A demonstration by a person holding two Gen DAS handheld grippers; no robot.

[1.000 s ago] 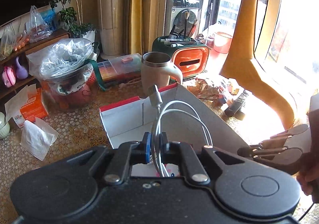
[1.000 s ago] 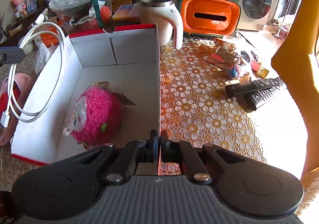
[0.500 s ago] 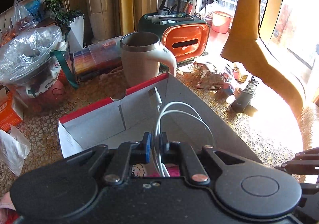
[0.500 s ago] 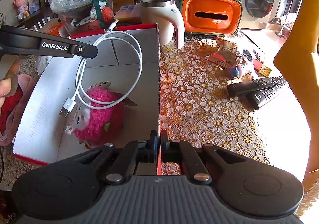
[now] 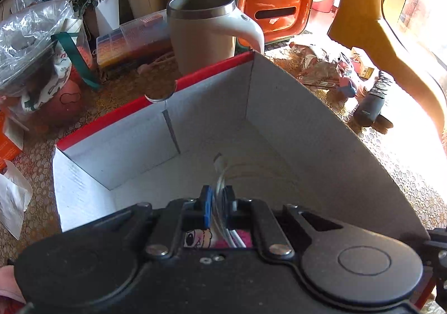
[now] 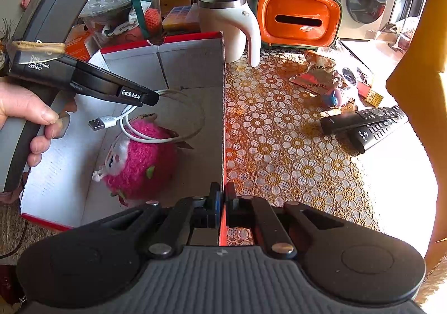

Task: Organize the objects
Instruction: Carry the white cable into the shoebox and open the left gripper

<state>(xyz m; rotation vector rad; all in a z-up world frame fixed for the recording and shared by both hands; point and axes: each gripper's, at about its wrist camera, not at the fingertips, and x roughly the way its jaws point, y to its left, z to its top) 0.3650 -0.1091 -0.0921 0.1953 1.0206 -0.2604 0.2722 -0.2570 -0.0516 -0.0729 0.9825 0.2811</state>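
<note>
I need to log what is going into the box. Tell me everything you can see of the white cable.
The white cable is a thin, glossy, rubbery-looking USB lead coiled in loose loops, with a metal USB-A plug on one free end. The left gripper is shut on the coil and holds it inside the open cardboard box. The loops hang over the pink plush toy; whether they touch it is unclear.
</note>
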